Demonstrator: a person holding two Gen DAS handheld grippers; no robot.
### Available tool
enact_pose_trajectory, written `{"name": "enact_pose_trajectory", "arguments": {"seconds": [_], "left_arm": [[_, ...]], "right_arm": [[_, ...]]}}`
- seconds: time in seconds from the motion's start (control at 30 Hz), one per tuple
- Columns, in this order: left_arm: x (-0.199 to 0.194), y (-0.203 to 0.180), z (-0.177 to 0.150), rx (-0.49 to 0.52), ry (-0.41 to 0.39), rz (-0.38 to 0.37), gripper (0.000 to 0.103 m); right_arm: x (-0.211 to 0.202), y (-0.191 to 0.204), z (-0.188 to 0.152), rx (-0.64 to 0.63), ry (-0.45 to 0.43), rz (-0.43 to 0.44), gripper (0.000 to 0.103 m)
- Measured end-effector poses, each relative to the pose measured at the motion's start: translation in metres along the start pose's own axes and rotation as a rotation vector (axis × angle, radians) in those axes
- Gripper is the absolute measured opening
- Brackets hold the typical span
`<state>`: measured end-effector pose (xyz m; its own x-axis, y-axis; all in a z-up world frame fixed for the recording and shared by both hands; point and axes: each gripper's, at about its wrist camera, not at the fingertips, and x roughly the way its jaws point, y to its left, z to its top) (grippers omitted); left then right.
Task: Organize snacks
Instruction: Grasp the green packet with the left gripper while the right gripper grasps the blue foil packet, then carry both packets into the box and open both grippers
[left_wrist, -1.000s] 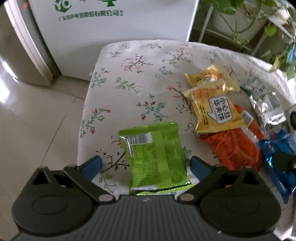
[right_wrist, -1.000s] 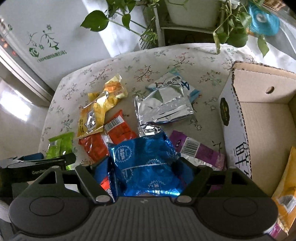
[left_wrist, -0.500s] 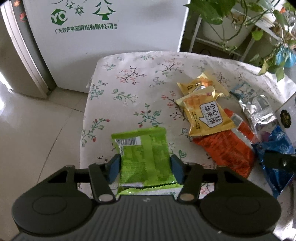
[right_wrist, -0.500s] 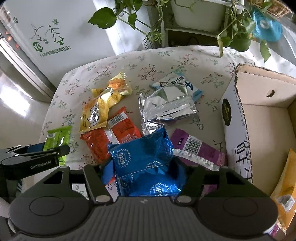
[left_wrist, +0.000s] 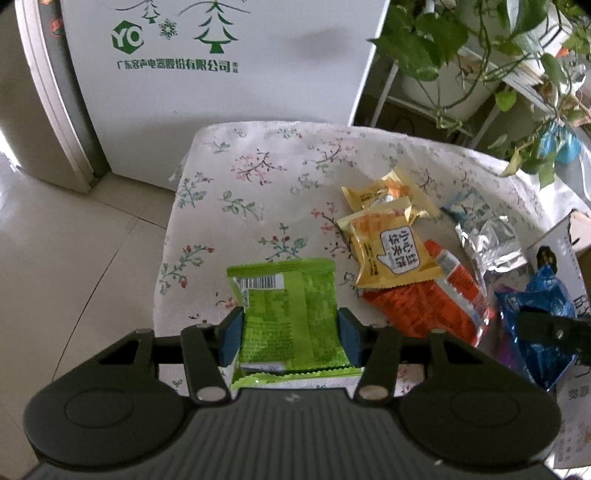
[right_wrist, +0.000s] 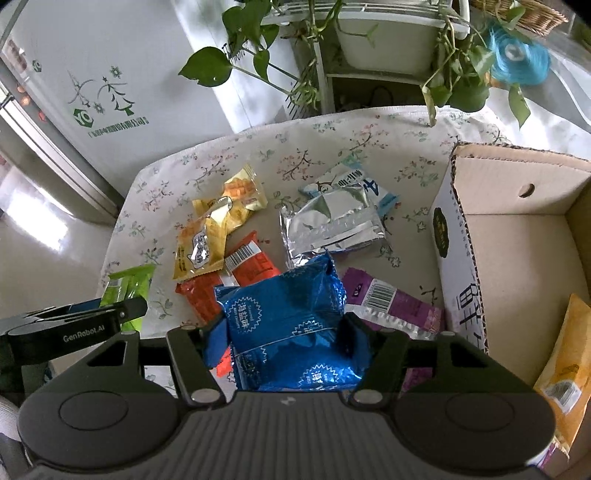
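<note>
Snack packets are clamped edgewise, green packet (left_wrist: 291, 314) in left gripper (left_wrist: 290, 334), blue packet (right_wrist: 288, 325) in right gripper (right_wrist: 286, 341); slick film may slip before reaching the cardboard box (right_wrist: 517, 236).

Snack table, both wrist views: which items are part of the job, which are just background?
Job: green packet in left gripper; blue packet in right gripper; cardboard box; yellow, orange, silver and purple packets.
Background: potted plant; white appliance.
</note>
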<state>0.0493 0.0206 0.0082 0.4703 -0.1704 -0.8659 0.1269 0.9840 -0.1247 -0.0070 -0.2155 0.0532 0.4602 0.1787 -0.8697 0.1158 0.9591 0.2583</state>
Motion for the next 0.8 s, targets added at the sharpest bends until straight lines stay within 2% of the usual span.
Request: {"name": "enact_pose_trajectory", "arguments": {"seconds": [0.8], "left_arm": [[-0.027, -0.046, 0.004, 0.058, -0.107, -0.044, 0.053]], "right_arm": [[-0.023, -0.008, 0.001, 0.044, -0.073, 0.023, 0.071]]}}
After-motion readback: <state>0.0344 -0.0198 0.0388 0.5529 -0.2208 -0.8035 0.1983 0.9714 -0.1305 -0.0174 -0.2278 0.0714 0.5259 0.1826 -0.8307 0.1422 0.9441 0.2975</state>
